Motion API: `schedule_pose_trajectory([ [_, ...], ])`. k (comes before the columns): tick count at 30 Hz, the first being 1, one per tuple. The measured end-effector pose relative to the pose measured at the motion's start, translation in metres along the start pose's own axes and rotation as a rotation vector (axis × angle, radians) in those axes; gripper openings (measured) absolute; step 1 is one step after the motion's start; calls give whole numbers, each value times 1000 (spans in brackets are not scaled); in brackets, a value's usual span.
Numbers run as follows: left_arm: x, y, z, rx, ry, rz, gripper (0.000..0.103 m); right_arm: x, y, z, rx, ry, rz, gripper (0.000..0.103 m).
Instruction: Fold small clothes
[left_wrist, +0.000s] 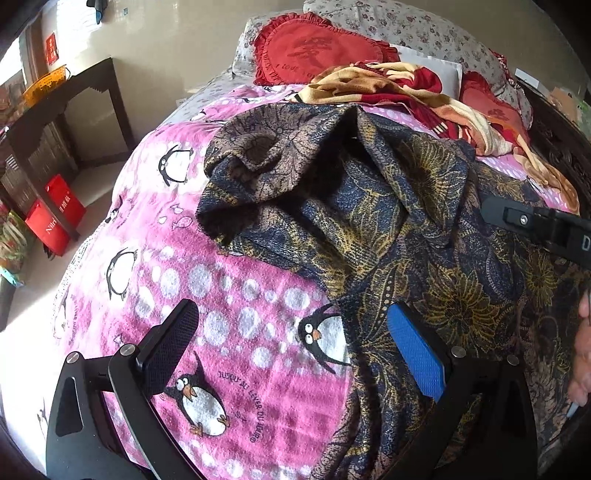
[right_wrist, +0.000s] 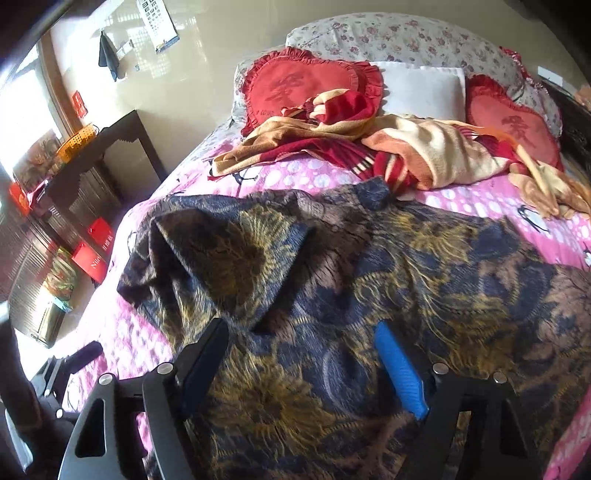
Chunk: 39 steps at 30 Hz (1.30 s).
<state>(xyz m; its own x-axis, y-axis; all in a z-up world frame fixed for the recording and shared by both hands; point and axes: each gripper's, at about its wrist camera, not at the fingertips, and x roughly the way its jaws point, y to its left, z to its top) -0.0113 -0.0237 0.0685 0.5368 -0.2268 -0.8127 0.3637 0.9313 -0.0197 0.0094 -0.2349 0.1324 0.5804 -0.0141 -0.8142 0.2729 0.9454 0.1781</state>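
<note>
garment: a dark blue shirt (right_wrist: 369, 266) with a gold and brown flower print lies rumpled on the bed, ahead of and under both grippers; one part is bunched up in a raised fold ahead of the left gripper's jaws.
left gripper (left_wrist: 295, 354): jaws apart, nothing clamped; the blue pad sits over the shirt's near edge, the black pad over bare blanket; whether the blue pad touches the cloth I cannot tell.
right gripper (right_wrist: 306, 373): jaws apart, angled down over the shirt, cloth showing between the pads but not pinched.
blanket (left_wrist: 236, 295): pink with white dots and penguins, under the shirt, to the left of the left jaws.
throw (right_wrist: 424, 155): red and cream, crumpled beyond the shirt, far ahead of the jaws.
cushions: two red heart-shaped ones (right_wrist: 310, 85) at the bed's head, with a white pillow (right_wrist: 424, 92) between them.
desk (right_wrist: 122, 144): dark, left of the bed, well apart from the jaws.
</note>
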Motion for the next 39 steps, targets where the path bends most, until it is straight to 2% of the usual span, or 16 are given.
schedule_pose_trajectory([
  [4,4,6,1,-14,8,-3,103,13,6,11,-5,9,3,78],
  [9,9,7,4,-19,12,-11,103,19,11,8,-29,13,-7,78],
  [25,5,-15,18,-13,-7,-49,103,17,-16,-9,27,21,-89,79],
  [39,12,-8,20,-20,3,-35,103,26,-19,-1,47,27,-70,79],
])
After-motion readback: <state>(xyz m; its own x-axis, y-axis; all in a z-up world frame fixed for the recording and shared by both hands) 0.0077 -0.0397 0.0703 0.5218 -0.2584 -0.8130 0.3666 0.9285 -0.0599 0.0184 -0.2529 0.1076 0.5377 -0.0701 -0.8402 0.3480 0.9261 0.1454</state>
